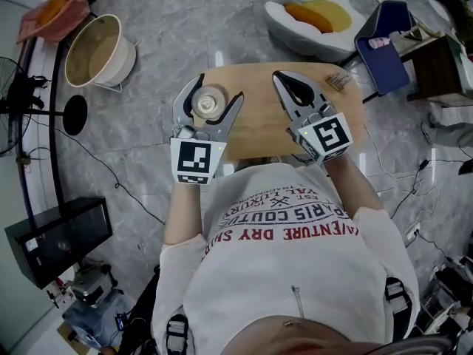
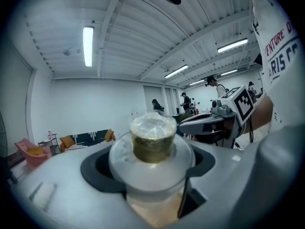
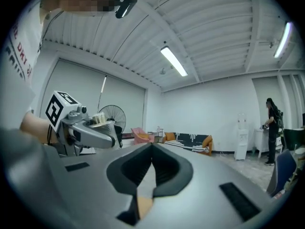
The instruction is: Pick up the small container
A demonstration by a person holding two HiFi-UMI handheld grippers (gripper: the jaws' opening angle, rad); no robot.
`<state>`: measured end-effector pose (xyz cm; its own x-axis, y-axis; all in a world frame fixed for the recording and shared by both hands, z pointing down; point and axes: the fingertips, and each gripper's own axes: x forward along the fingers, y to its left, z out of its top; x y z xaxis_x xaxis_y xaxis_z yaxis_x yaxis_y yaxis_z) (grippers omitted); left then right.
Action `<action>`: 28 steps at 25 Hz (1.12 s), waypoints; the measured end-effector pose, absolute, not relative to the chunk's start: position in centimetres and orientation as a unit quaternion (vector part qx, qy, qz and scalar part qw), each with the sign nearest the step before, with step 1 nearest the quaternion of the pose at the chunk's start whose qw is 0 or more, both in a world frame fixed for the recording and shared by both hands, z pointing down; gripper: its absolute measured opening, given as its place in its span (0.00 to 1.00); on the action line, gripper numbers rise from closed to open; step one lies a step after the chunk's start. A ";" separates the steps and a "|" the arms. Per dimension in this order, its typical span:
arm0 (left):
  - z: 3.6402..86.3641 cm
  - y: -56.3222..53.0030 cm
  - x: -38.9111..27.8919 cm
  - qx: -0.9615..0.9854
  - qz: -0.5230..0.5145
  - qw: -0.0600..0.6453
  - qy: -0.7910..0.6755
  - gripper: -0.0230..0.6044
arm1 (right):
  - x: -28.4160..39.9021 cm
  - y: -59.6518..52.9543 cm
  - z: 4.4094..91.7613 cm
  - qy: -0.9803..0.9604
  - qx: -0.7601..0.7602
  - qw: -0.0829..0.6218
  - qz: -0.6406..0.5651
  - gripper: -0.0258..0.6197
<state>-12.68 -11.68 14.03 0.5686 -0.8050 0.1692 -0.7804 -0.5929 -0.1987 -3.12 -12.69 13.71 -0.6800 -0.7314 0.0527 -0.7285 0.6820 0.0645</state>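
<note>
A small clear container [image 1: 209, 103] with a brass-coloured top sits between the jaws of my left gripper [image 1: 216, 92], which are shut on its sides, above the round wooden table [image 1: 257, 115]. In the left gripper view the container [image 2: 153, 142] fills the middle, its top covered with crinkled film, and the jaws hug its clear body. My right gripper [image 1: 285, 78] hovers over the table's right half, apart from the container. Its jaws are shut with nothing between them, and its tips [image 3: 151, 149] meet.
A small striped item [image 1: 340, 80] lies at the table's far right edge. On the floor around the table are a round tub [image 1: 96, 50], a white cushion seat with an orange pillow [image 1: 314, 17], a blue chair [image 1: 384, 43], a fan [image 1: 15, 102] and a black box [image 1: 59, 239].
</note>
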 end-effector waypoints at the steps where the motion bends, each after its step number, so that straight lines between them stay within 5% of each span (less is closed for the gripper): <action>1: 13.9 -11.5 -12.6 -0.884 -0.123 0.049 0.449 0.59 | -3.0 -12.6 13.4 -0.916 0.398 0.036 -0.022 0.05; 28: 15.2 -11.0 -11.3 -0.892 -0.127 0.034 0.432 0.59 | -3.7 -11.6 14.3 -0.925 0.376 0.048 -0.031 0.05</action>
